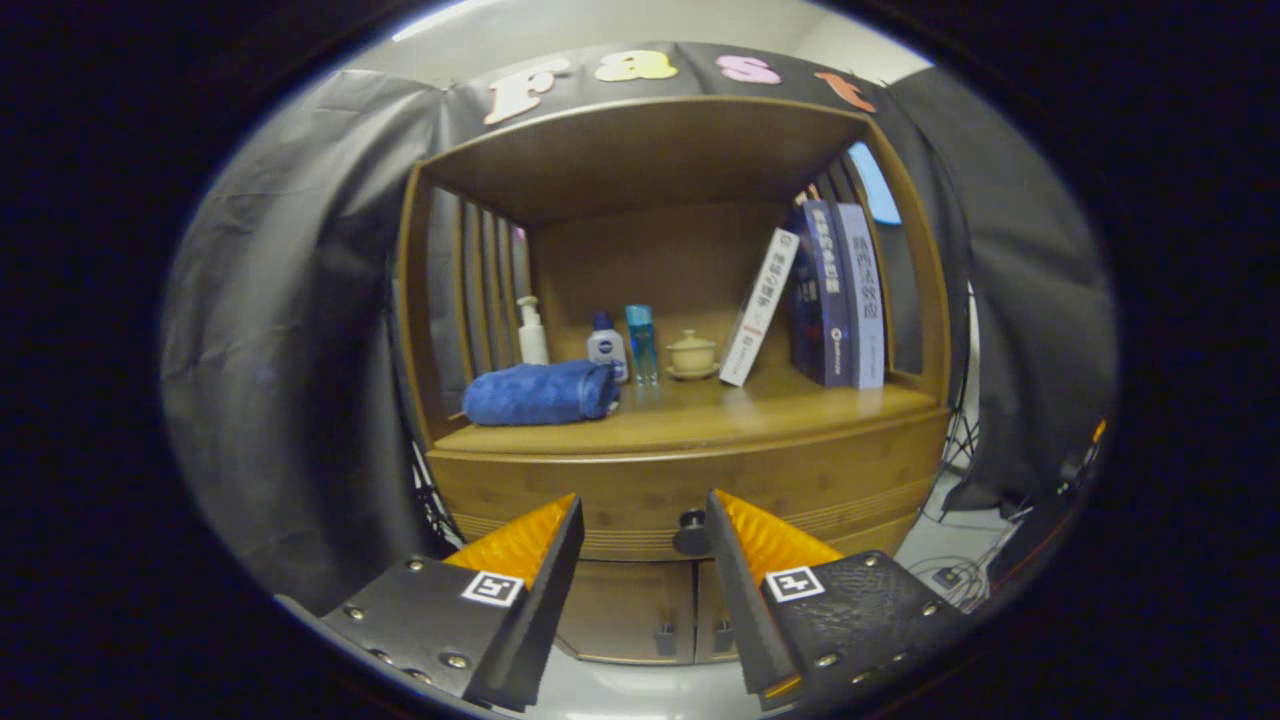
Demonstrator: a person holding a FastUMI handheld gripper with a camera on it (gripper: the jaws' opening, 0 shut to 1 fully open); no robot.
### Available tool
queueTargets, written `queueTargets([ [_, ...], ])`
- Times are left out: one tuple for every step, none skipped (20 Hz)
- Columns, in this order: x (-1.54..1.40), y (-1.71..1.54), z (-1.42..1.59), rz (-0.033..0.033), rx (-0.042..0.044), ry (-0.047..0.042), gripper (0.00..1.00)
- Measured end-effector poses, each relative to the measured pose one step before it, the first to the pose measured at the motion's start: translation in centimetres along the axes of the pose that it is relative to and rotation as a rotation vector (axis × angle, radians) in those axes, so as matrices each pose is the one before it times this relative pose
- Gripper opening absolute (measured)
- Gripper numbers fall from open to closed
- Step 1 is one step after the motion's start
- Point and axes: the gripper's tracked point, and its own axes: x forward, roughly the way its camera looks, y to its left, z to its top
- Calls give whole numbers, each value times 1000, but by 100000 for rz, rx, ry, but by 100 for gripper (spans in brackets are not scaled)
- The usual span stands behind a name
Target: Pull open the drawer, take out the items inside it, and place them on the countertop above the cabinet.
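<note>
fingers (645, 525) apart, by knob (691, 532) | drawer (690, 500) closed

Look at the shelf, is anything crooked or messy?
One thing: the white book leans against the upright blue books instead of standing straight. The rest looks tidy. The drawer is shut, and the open gripper is at its knob.

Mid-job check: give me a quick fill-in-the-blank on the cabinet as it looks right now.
1. The drawer is ____, its front flush with the cabinet.
2. The gripper fingers are ____, with the round knob between them, beside the right finger.
3. On the countertop the rolled blue towel lies ____ of the books.

Missing: closed; open; left
</note>
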Motion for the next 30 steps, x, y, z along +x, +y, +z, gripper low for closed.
queueTargets([
  [1375, -433, -504, -952, 1393, 696, 73],
  [1115, -196, -104, -73, 1336, 568, 73],
  [877, -69, -328, 257, 1072, 551, 73],
  [968, -219, -439, -227, 455, 1462, 73],
  [909, -347, -905, -368, 131, 2324, 73],
  [877, -137, -881, -86, -210, 2717, 73],
  [1088, -672, -584, -2358, -119, 2328, 73],
  [492, -845, -865, -3069, -191, 2485, 68],
  [870, -88, -339, 1340, 605, 963, 62],
  [302, 274, -166, 881, 1221, 1115, 57],
  [433, 93, -421, 900, 906, 1237, 52],
  [170, 9, -224, 559, 470, 665, 46],
  [23, -99, -140, 274, 294, -196, 46],
  [187, -18, 23, 86, -241, -50, 45],
  [-62, -232, 263, -744, -908, 417, 45],
  [1324, 82, 269, 404, -667, -315, 44],
  [-585, -106, -412, 631, -612, 436, 44],
  [-114, 17, -217, 855, -1059, 307, 44],
  [10, 45, 116, 738, -443, -137, 42],
  [30, 37, -228, 697, -320, 586, 39],
  [2, -73, 196, 125, 457, -32, 34],
  [-125, -41, -151, -497, 754, 348, 33],
  [-80, -43, 24, -830, 692, -75, 33],
  [-316, 8, -127, -788, 573, -1, 33],
  [-494, 22, -162, -535, 553, 95, 33],
  [-710, 10, -246, -357, 445, -168, 34],
  [-724, -1, -230, -203, 533, -296, 34],
  [-781, -11, -219, -11, 851, -579, 33],
  [-766, 86, -205, -100, 718, -623, 33],
  [-747, -83, -309, -569, 300, -354, 33],
])
